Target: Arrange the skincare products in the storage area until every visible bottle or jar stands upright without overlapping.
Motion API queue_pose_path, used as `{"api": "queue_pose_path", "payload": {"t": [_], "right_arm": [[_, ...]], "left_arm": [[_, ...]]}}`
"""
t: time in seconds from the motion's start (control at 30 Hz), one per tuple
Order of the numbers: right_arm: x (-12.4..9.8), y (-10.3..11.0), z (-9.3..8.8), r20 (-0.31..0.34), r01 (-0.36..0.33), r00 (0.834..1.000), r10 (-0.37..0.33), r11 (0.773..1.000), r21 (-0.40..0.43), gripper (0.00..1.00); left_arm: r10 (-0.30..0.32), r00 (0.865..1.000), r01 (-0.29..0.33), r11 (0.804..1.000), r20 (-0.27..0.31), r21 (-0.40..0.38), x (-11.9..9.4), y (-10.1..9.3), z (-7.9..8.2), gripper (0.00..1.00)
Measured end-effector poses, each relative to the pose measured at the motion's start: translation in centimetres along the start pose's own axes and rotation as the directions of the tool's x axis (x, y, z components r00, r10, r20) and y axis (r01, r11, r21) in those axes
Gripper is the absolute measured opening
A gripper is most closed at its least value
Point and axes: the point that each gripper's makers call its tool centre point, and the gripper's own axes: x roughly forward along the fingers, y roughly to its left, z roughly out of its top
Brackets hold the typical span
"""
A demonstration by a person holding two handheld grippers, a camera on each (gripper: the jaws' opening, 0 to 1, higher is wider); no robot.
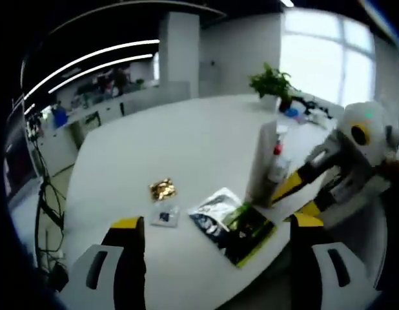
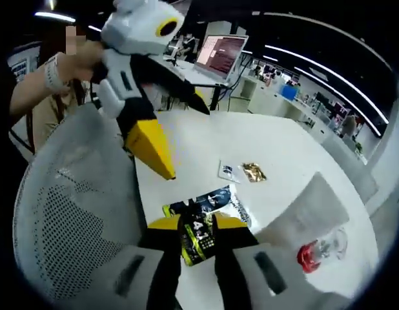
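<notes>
While the right gripper (image 2: 198,227) pinches the black-and-yellow sachet (image 2: 197,240) between nearly closed jaws, a large "4" is about all that reads on it (the rest is too small). Beside it on the white table (image 1: 186,142) lies a silver-and-dark packet (image 1: 215,210), its print blurred. Further off sit a gold sachet (image 1: 162,188) and a small white sachet (image 1: 164,216), lettering illegible. A clear bottle with a red cap (image 2: 319,250) stands upright behind a white box (image 1: 263,161), partly hidden. The left gripper (image 1: 215,232) hovers wide open, holding nothing.
</notes>
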Motion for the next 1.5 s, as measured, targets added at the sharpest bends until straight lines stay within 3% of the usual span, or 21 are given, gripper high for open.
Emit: {"api": "queue_pose_path", "payload": {"t": [0.07, 0.27, 0.47, 0.6, 0.63, 0.67, 0.77, 1.27, 1.5], "right_arm": [[-1.3, -0.5, 0.2, 0.016, 0.011, 1.000, -0.012, 1.000, 0.019, 0.16], [-4.2, -2.4, 0.1, 0.052, 0.078, 0.995, -0.081, 0.996, 0.049, 0.26], [-6.6, -4.3, -1.0, 0.055, 0.144, 0.987, -0.150, 0.986, 0.089, 0.37], [-7.8, -5.5, -1.9, 0.061, 0.168, 0.982, -0.178, 0.976, 0.142, 0.51], [-8.3, -6.3, -2.3, 0.054, 0.208, 0.974, -0.220, 0.961, 0.182, 0.52], [-8.4, -6.4, -2.5, 0.050, 0.203, 0.975, -0.215, 0.964, 0.173, 0.53], [-8.8, -6.8, -3.3, 0.038, 0.200, 0.976, -0.213, 0.956, 0.216, 0.68], [-9.1, -7.3, -3.7, 0.068, 0.197, 0.974, -0.218, 0.952, 0.236, 0.98], [-8.6, -7.3, -3.7, 0.046, 0.223, 0.969, -0.242, 0.942, 0.249, 0.99]], "left_arm": [[0.013, 1.000, -0.013, 1.000, -0.002, 0.013, -0.1, -0.1, 0.0, 0.91], [0.015, 1.000, -0.015, 1.000, -0.004, -0.008, -0.2, -0.8, -0.2, 0.96], [0.022, 1.000, -0.022, 1.000, 0.014, -0.020, -0.5, -1.4, 0.0, 0.97], [0.052, 0.999, -0.051, 0.998, 0.014, -0.027, -0.8, -1.8, 0.0, 0.97], [0.054, 0.998, -0.053, 0.998, 0.017, -0.027, -0.9, -2.0, 0.0, 0.97], [0.054, 0.998, -0.053, 0.998, 0.018, -0.028, -0.9, -2.1, 0.0, 0.97], [0.071, 0.997, -0.070, 0.997, 0.013, -0.044, -1.0, -2.1, -0.2, 0.97], [0.110, 0.994, -0.110, 0.993, -0.009, -0.052, -2.6, -1.0, -1.2, 0.97], [0.083, 0.997, -0.082, 0.996, 0.008, -0.035, -2.8, 0.2, -0.7, 0.97]]}}
